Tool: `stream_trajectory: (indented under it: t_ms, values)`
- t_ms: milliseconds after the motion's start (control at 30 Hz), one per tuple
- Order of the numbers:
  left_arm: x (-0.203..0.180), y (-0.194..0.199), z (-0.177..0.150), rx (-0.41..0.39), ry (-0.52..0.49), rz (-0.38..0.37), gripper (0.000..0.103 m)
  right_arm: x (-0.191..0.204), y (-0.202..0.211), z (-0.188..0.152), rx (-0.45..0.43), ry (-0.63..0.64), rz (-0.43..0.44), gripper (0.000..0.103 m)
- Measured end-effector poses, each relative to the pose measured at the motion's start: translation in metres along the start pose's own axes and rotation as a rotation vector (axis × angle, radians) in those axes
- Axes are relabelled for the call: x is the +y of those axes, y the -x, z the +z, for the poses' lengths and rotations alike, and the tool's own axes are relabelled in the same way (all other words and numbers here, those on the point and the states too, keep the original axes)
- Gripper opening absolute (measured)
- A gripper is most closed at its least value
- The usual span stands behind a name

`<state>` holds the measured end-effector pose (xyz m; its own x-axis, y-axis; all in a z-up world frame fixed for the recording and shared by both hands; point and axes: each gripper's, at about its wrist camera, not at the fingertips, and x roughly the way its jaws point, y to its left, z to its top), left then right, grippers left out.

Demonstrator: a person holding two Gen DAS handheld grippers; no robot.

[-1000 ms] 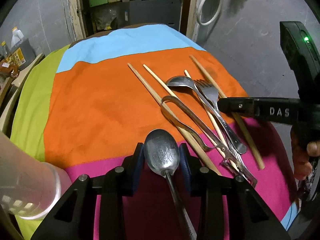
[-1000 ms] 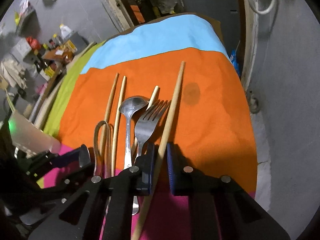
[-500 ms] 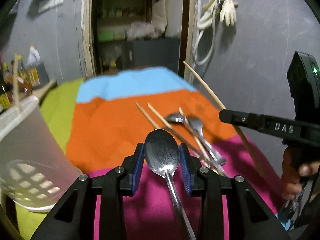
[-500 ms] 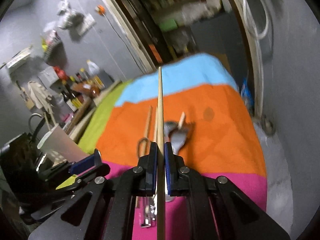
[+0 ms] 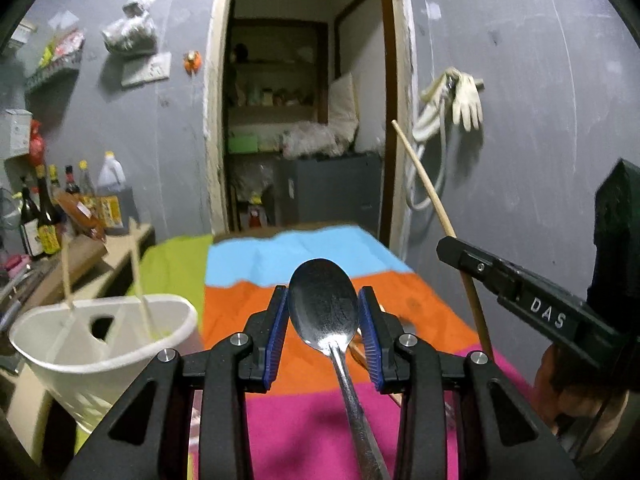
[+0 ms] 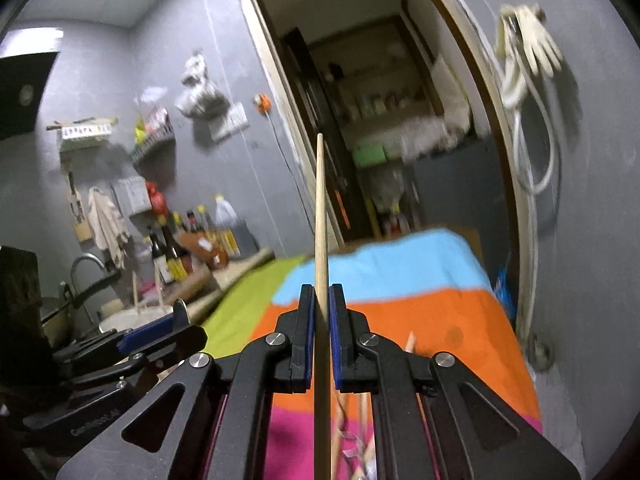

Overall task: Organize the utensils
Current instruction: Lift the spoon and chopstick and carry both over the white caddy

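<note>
Left wrist view: the left tool [image 5: 323, 332] grips a metal spoon [image 5: 324, 304] by the sides of its bowl, handle trailing back toward the camera. Below lies the surface [image 5: 304, 420], covered by a cloth in bands of magenta, orange, blue and green. A white holder [image 5: 100, 344] stands at the left edge with two chopsticks [image 5: 138, 280] upright in it. The right tool [image 5: 520, 300] reaches in from the right, clamped on a chopstick [image 5: 424, 184] that slants upward.

In the right wrist view that tool [image 6: 320, 328] is closed on the same chopstick [image 6: 320, 216], which points up at an open doorway [image 6: 380, 120] in a grey wall (shelves show dimly inside). Bottles [image 6: 188, 248] crowd a counter on the left; a pale glove [image 6: 536, 52] hangs to the right of the door. A few utensils [image 6: 360, 432] lie on the cloth, blurred.
</note>
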<state>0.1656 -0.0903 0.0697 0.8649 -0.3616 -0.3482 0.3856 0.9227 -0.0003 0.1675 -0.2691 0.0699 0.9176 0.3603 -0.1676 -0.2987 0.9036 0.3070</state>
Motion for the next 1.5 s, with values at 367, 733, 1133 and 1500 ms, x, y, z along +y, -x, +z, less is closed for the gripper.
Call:
stream_trajectory:
  t_ms: [367,733,1133,1500]
  values:
    - [0.063,0.046,0.041,-0.148,0.028,0.13,0.03,0.065,-0.039,0.023,-0.16,-0.028,0.16,0.005]
    - [0.166,0.067,0.054,-0.228,0.093,0.322,0.03,0.121,-0.095,0.023,-0.192,-0.116,0.23,0.005]
    - [0.211,0.048,0.015,-0.287,0.197,0.448,0.03,0.144,-0.12,-0.012,-0.217,-0.015,0.072,0.005]
    - [0.202,0.036,-0.011,-0.31,0.216,0.495,0.03,0.149,-0.127,-0.03,-0.182,0.042,0.063,0.005]
